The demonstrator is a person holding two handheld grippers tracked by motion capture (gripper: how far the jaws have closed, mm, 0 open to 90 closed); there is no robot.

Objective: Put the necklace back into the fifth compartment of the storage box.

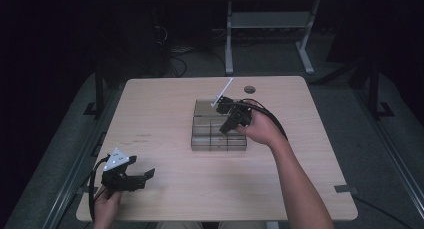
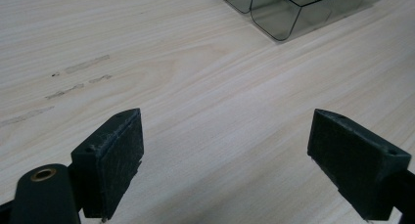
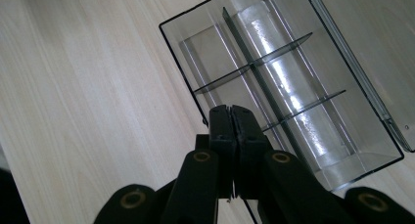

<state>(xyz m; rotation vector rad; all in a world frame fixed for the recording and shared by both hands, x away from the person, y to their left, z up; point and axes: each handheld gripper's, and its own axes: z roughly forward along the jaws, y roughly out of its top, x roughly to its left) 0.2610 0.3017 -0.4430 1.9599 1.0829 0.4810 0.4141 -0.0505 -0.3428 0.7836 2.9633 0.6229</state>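
Far left, near the front edge of the pale wood counter (image 1: 165, 96): left gripper (image 1: 146, 174) sat low in the person's left hand (image 1: 106, 204), fingers (image 2: 113, 158) spread wide with nothing between them, just bare wood grain and a few faint scuff marks (image 2: 73, 77) off to one side. Grey three-cornered plate on top, cable looping down by the wrist.

Middle of the counter: smoky clear organizer tray (image 1: 219, 136), split by thin dividers into compartments, looked empty as far as could be told.

Right of that: right gripper (image 1: 223, 128) hovered over the tray's right side in the right hand (image 1: 262, 129), fingers (image 3: 221, 128) pressed tight together, tips above the tray's edge. Nothing visibly pinched between them. White stick (image 1: 222, 93) angled up behind it, toward the back of the counter.
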